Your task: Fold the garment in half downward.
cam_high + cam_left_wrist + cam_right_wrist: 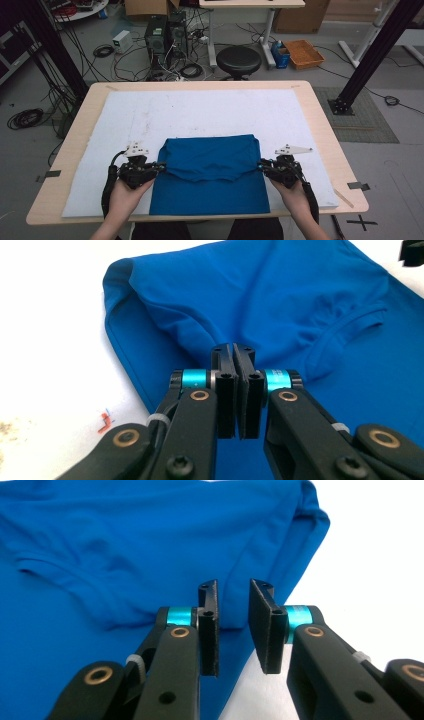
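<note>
A blue shirt (210, 175) lies on the white mat (200, 110) near the table's front edge, its upper part folded down over the lower part. My left gripper (161, 166) sits at the fold's left corner. In the left gripper view the jaws (234, 347) are pressed together where the folded layer of the shirt (280, 295) runs down to their tips. My right gripper (261, 165) rests at the fold's right corner. The right gripper view has the jaws (232, 587) apart, with the shirt's (100, 540) edge just beyond the gap.
The mat covers most of the wooden table (325, 130), bare white behind and beside the shirt. A small red mark (104, 421) is on the mat near my left gripper. Beyond the table stand a black stool (238, 60), computer towers (165, 32), cables and an orange basket (303, 52).
</note>
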Demonstrator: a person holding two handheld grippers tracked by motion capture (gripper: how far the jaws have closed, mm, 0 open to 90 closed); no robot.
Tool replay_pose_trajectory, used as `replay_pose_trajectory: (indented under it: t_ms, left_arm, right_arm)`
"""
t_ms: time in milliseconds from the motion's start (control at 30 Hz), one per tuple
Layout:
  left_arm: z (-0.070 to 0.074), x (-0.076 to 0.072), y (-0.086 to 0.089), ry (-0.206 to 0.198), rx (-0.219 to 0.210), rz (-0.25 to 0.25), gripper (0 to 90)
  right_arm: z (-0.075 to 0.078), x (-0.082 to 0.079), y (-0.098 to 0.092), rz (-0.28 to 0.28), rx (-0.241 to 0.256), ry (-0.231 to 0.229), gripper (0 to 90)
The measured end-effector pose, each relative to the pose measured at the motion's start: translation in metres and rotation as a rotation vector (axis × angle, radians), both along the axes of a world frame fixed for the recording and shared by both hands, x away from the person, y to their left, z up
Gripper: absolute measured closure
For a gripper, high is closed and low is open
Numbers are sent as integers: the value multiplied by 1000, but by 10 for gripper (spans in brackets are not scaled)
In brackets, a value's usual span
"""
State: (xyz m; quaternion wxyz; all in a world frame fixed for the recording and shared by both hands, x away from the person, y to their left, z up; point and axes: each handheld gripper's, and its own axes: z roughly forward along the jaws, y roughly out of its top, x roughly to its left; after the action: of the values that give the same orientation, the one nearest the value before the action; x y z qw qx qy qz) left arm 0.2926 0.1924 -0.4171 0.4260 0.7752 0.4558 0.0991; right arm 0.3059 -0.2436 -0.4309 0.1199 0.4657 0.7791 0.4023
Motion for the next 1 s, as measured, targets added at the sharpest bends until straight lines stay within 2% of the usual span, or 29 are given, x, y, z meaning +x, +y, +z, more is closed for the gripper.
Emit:
replay_pose_trajectory:
  t_ms: [100,133,167,233,333,400,600,900,1000]
  left_arm:
    - [-3,2,-1,3,-4,3,878]
    - [-3,2,-1,5,-3,-1,878]
    - [-4,2,-1,5,-4,-1,878]
    - [-4,2,-1,6,-6,-4,879]
    - [-4,2,2,8,-15,-3,879]
    - [-2,0,5,10,-32,-1,879]
    - [5,-12,12,13,-52,-20,879]
    - [5,-47,16,44,-47,-59,879]
    - [2,-60,14,56,-26,-82,879]
  right_arm:
    - [-8,8,5,-9,-22,32,701]
    - [-10,9,7,-9,-27,38,720]
    - [-12,10,8,-1,-35,38,788]
    - [-12,10,11,8,-54,39,861]
    - [-9,7,9,15,-39,28,872]
    - [-6,4,6,18,-9,32,872]
    - [8,-18,1,51,18,20,872]
    - [15,-58,-1,123,11,24,872]
    - [15,-69,-5,132,13,33,872]
